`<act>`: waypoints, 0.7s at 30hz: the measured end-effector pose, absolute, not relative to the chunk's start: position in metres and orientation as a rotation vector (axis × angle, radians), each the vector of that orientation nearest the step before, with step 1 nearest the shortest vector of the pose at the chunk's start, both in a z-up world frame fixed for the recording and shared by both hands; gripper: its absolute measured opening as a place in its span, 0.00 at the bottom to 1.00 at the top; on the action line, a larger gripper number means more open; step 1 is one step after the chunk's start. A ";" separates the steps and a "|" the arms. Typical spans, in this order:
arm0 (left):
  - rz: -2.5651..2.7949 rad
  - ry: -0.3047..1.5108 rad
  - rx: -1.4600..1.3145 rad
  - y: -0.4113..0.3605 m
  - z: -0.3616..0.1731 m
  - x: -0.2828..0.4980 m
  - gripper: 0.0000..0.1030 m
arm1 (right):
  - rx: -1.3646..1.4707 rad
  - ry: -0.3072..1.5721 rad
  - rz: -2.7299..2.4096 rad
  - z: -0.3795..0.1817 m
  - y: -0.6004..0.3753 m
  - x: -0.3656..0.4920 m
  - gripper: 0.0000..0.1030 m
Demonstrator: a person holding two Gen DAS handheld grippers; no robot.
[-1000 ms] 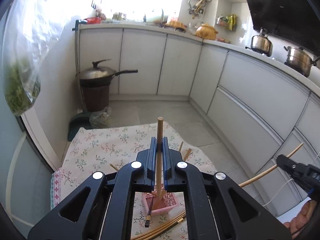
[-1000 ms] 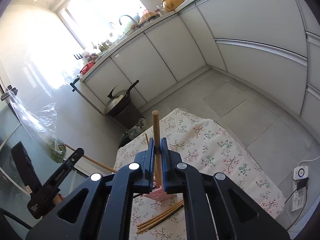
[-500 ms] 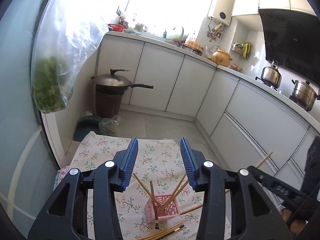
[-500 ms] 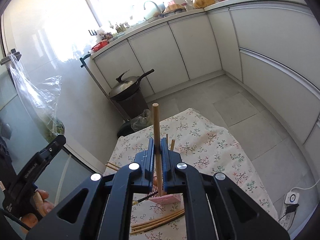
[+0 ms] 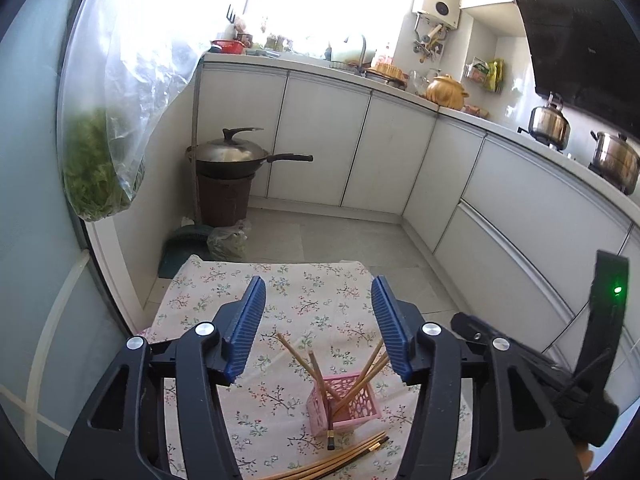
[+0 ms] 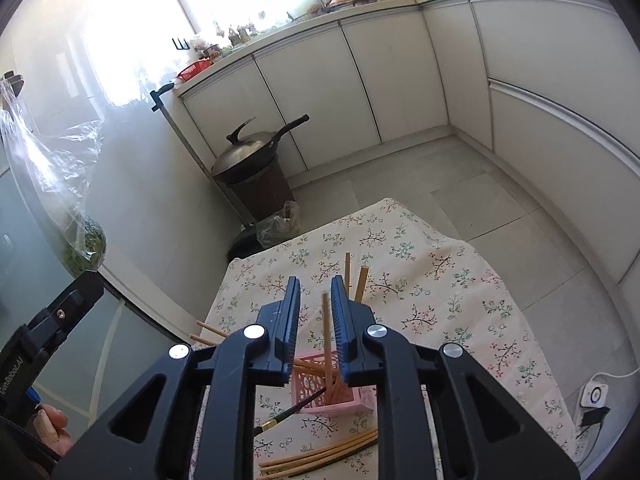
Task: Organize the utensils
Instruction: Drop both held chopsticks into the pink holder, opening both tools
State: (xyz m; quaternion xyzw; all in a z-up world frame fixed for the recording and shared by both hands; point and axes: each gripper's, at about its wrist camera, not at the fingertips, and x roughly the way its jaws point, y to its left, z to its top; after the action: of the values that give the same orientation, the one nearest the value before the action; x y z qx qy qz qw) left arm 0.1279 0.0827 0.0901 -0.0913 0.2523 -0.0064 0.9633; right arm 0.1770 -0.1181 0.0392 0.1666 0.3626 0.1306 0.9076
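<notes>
Hovering above the pink basket (image 6: 336, 394), the right claw (image 6: 316, 322) is parting slightly around a chopstick (image 6: 327, 344) dropping inside. The left claw (image 5: 318, 330) is gaping empty; more chopsticks (image 6: 320, 458) are lying at six o'clock on the surface (image 6: 440, 280), needing level, mid-shaft grips.

Ahead of left tool (image 5: 318, 326): bare floral tabletop (image 5: 224, 292).
Below tools: chopsticks (image 5: 360, 372) splay from pink basket (image 5: 360, 410), blocking descent.
Between right tool (image 6: 316, 318) fingers: one chopstick (image 6: 327, 344).

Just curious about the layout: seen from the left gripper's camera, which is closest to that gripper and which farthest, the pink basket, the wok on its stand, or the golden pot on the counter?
1. Pink basket, just below the left gripper.
2. Wok, across the floor, left.
3. Golden pot, counter, far right.
</notes>
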 end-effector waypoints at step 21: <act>0.009 0.497 -0.002 0.029 0.073 0.089 0.81 | 0.320 0.664 0.206 0.045 -0.161 0.103 0.56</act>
State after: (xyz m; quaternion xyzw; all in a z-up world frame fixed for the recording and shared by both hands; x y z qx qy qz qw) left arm 0.0893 0.0294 0.0729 -0.0009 0.2460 0.0047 0.9693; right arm 0.1033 -0.1610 0.0455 0.1560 0.3238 0.1004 0.9278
